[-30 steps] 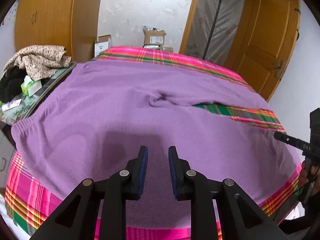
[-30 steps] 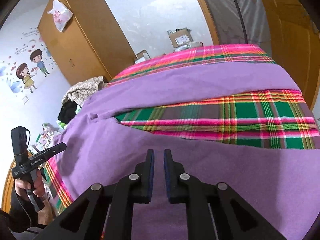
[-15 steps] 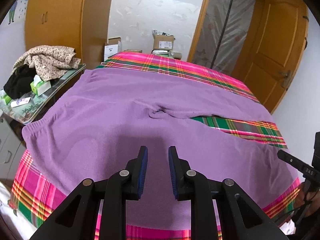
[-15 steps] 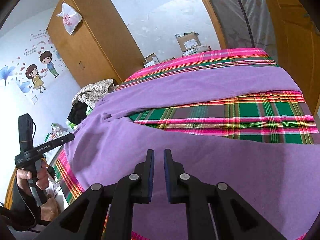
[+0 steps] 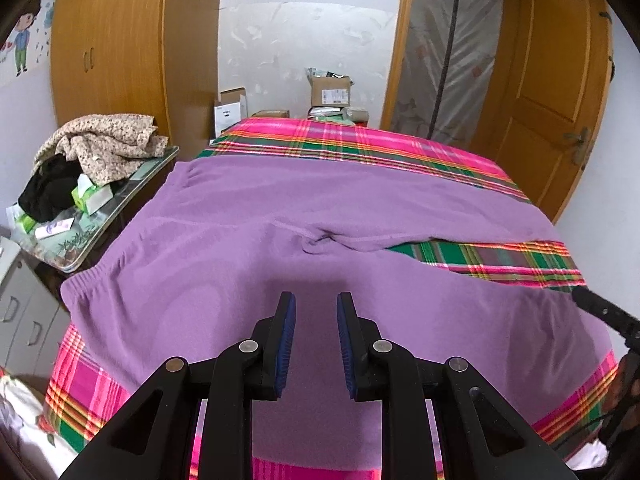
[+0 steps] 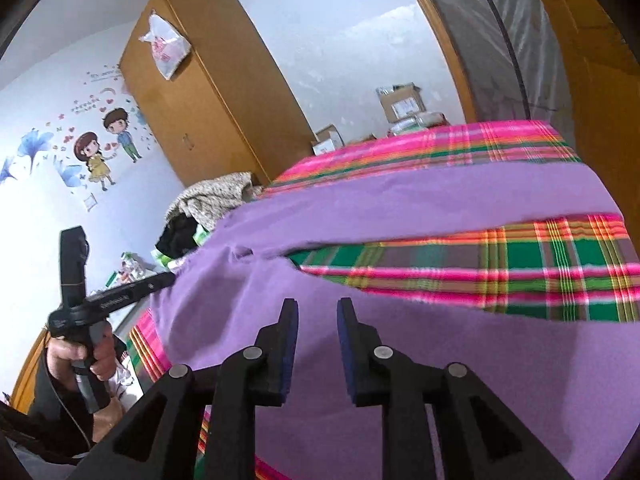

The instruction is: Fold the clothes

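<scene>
Currently the purple trousers (image 5: 248, 240) lie spread flat across the bed (image 5: 360, 140), unfolded, waistband at its left edge. Your left gripper (image 5: 313, 336) stands parted and empty; right gripper (image 6: 317, 340) is opening, empty. All folds remain.
</scene>
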`<action>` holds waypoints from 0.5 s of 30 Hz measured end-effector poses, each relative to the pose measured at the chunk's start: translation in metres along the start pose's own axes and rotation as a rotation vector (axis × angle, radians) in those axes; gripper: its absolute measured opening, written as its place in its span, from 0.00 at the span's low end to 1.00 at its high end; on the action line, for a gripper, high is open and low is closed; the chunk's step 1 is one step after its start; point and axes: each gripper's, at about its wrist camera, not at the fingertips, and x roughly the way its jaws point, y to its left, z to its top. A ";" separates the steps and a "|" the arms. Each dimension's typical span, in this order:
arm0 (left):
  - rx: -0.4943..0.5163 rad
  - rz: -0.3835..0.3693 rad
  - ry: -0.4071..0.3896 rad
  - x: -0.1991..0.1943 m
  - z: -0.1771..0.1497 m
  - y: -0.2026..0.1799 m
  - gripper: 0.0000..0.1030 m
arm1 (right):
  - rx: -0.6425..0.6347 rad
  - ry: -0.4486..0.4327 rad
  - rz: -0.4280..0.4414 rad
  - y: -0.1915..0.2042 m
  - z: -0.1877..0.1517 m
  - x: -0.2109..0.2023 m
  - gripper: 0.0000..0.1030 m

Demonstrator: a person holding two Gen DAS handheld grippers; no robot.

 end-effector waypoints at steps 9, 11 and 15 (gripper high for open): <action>0.023 0.013 -0.004 0.012 0.010 0.000 0.21 | -0.062 -0.053 0.061 0.009 0.010 0.007 0.22; 0.026 0.018 -0.001 0.015 0.013 0.003 0.21 | -0.077 -0.002 0.050 0.010 0.013 0.013 0.22; 0.030 0.033 0.006 0.021 0.019 0.009 0.21 | -0.106 0.035 0.029 0.013 0.018 0.020 0.23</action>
